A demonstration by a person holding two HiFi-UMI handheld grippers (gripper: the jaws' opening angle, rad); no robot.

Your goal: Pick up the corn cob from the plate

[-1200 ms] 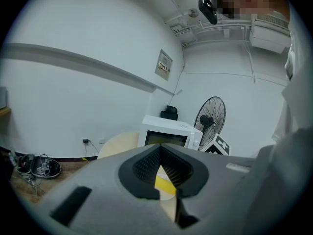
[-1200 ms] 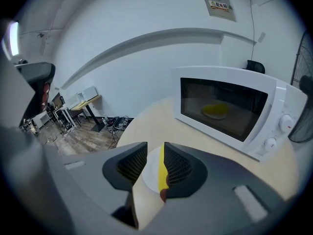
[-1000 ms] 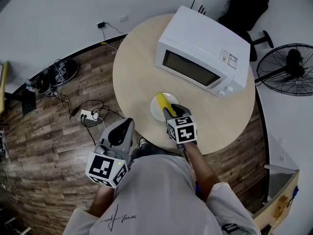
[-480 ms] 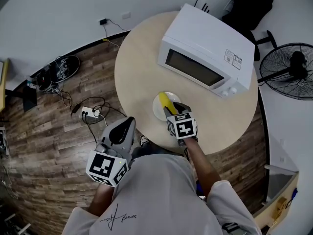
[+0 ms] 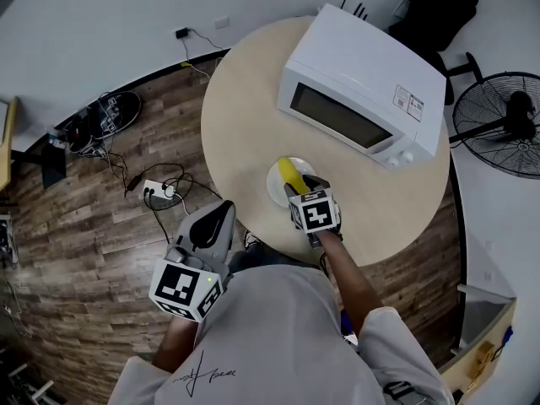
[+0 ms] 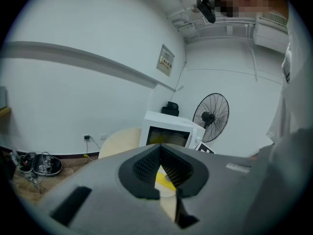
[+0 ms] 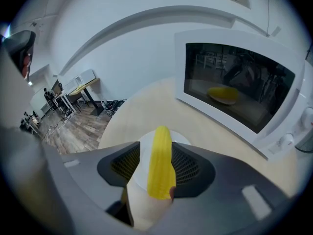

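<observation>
The right gripper [image 7: 157, 163] points steeply down over the plate [image 7: 180, 139]. Its jaws have just been opening and now stand spread, with the cob [image 7: 161, 151] lying lengthwise between them. A gap shows at the left pad, while the right pad is just beside the cob or barely touching it. The left gripper [image 6: 159, 151] has its jaws together on nothing and hangs off the table's near edge.

The cob sits off-centre in the jaws, so closing would likely shove it sideways first. It could then roll on the plate or drag the plate across the table [image 5: 245, 116] toward the near edge. The cob is round and tapered, so a pinch near its thin end may squirt it out along its length. Jaw tips brought too low could catch the plate's rim and tip it.

The cob is bright yellow, long and tapered, with fine lengthwise rows and a rounded tip. It looks hard and slick, probably plastic. The plate is small, round, white and glossy. The pads are black with a fine grid texture. The table is round, pale and matte, and the boxy white microwave [image 5: 363, 83] stands toward its far edge.
</observation>
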